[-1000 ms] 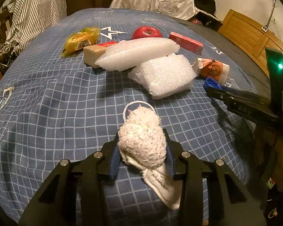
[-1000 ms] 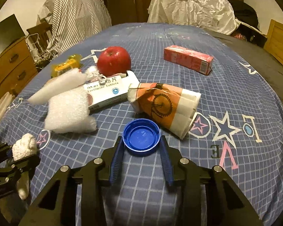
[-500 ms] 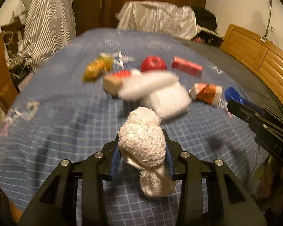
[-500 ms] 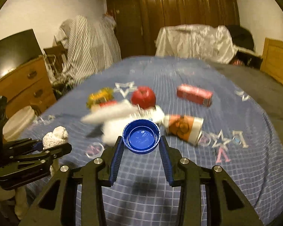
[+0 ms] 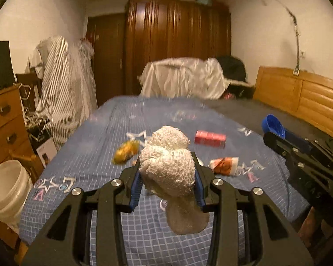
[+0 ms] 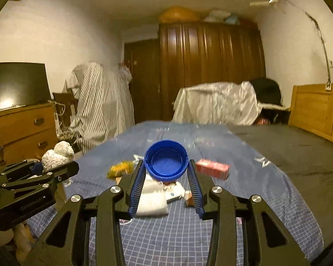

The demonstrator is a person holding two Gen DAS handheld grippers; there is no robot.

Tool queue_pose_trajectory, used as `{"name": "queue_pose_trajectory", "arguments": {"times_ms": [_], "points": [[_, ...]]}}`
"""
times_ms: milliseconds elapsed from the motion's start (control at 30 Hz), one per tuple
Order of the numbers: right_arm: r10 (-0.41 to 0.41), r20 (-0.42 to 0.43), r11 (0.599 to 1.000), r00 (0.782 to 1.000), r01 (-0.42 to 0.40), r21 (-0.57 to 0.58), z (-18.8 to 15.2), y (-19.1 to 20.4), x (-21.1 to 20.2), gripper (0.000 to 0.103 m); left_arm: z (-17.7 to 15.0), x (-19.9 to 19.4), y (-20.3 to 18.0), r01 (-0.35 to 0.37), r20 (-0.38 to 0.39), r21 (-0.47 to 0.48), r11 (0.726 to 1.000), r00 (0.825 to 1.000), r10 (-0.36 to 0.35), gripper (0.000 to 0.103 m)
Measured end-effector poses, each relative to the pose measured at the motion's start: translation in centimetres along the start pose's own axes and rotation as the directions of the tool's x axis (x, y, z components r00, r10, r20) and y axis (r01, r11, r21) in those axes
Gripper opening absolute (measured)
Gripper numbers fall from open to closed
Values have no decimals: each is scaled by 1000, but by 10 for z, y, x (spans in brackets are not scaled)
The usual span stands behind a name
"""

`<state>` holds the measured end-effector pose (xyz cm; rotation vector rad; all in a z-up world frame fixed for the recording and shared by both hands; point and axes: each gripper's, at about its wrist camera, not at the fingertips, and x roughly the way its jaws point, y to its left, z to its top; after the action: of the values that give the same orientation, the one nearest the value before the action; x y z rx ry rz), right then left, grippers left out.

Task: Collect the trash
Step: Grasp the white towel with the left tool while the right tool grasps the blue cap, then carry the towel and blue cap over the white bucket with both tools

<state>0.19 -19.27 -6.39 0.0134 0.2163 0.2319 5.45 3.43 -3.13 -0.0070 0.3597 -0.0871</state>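
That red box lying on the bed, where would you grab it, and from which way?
Probably across its narrow width, near the middle, coming down from above. The red box lies flat on the blue bedspread with its long side facing the cameras, and nothing crowds it, so fingers could straddle it cleanly. Both grippers are busy now: the left gripper holds a white wad, the right gripper a blue cap.

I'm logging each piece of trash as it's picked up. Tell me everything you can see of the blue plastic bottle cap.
The blue plastic bottle cap is round, with a ribbed outer rim and a smooth hollow inside. Its open side faces the right wrist camera, so it stands on edge. The right gripper is shut on it, its blue ridged pads pressing the rim from both sides. It hangs in the air above the blue checked bedspread, touching nothing else. From the left wrist camera it shows side-on.
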Motion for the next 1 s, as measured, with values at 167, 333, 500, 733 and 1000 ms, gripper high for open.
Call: {"name": "queue_pose_trajectory", "arguments": {"times_ms": [167,333,500,733,1000], "points": [[-11,28,1000,1000,10,11,3,-3,-22,40,-3,-10,-10,15,38,14,1000,999,-16,37],[-19,46,1000,999,19,12,4,-4,-36,40,-4,-16,-12,13,58,17,1000,998,-14,37],[-22,49,1000,999,21,15,3,-5,-41,40,0,-19,-12,8,75,12,1000,997,-8,37],[-15,45,1000,999,14,13,5,-8,-47,40,1,-20,-14,9,74,17,1000,997,-11,37],[75,25,997,997,-75,-14,26,12,-26,40,10,-21,23,-57,76,-26,998,995,59,37]]}}
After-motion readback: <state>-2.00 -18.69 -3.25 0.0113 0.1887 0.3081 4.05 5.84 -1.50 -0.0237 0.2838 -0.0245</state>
